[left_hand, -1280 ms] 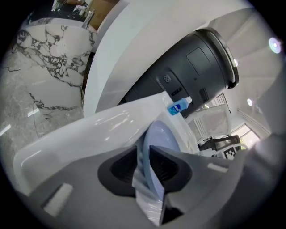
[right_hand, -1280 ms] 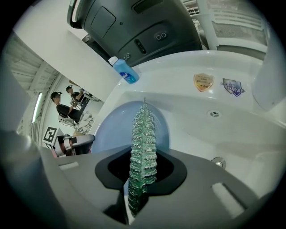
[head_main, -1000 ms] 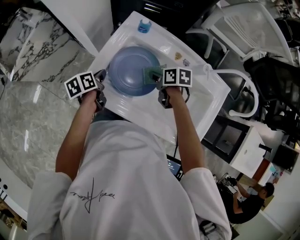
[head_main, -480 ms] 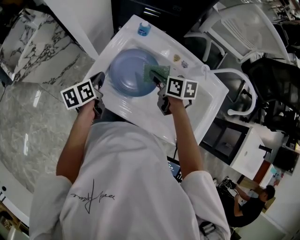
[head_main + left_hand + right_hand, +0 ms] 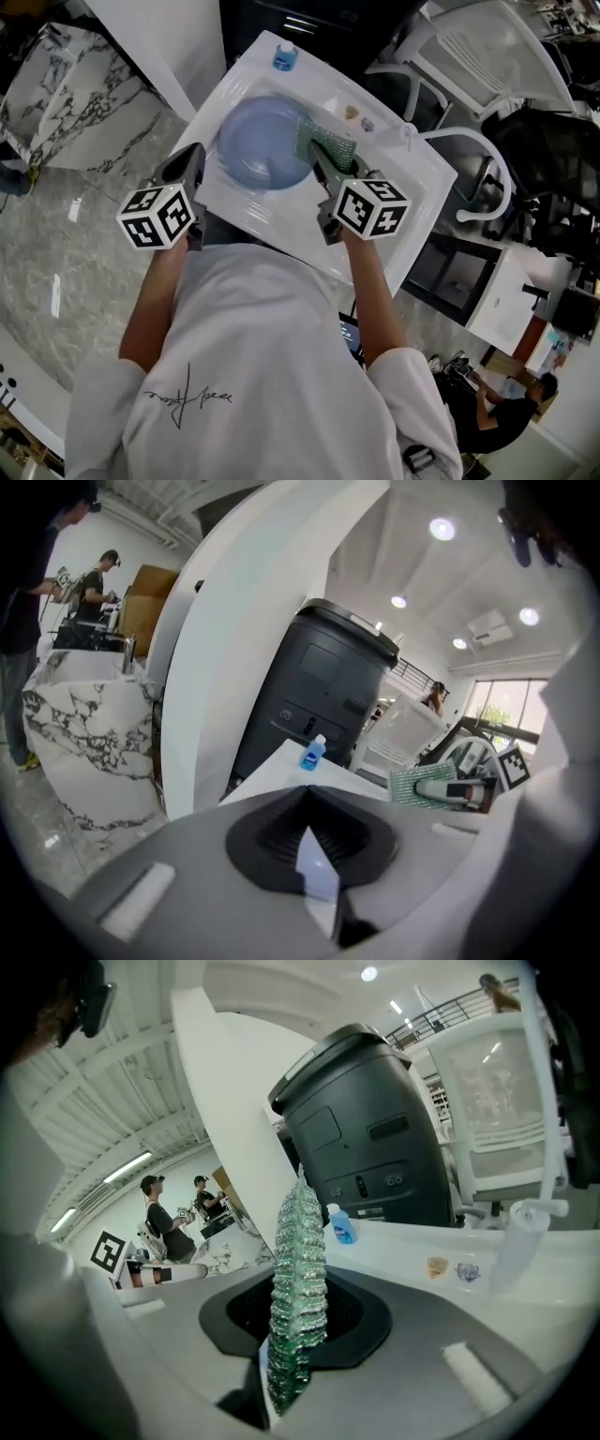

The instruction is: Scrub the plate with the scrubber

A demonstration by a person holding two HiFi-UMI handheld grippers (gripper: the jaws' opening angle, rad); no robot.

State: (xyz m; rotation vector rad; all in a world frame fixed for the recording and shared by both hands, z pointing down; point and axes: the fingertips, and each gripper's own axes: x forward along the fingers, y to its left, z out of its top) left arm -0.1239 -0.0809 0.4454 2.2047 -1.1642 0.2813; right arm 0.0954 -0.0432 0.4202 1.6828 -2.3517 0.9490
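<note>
Upper centre of head view: blue plate (image 5: pixel 255 141) sat in white sink (image 5: pixel 258 214). Right gripper (image 5: pixel 323 167) clamped on green scrubber (image 5: pixel 332 146), which overlapped plate's right rim; contact unclear. Left gripper (image 5: pixel 190 159), left of plate and apart from it, had jaws just closed together, nothing clearly held between them. Small blue bottle (image 5: pixel 286 56) stood at sink's top corner.

Both hands rose toward the head camera and rolled, so the marker cubes looked larger and turned corner-on. The left gripper (image 5: pixel 190 155) drew back from the left rim of the plate (image 5: pixel 258 141), and its jaws had just closed on nothing. The right gripper (image 5: pixel 320 161) carried the scrubber (image 5: pixel 328 145) from the plate's face to its right edge.
</note>
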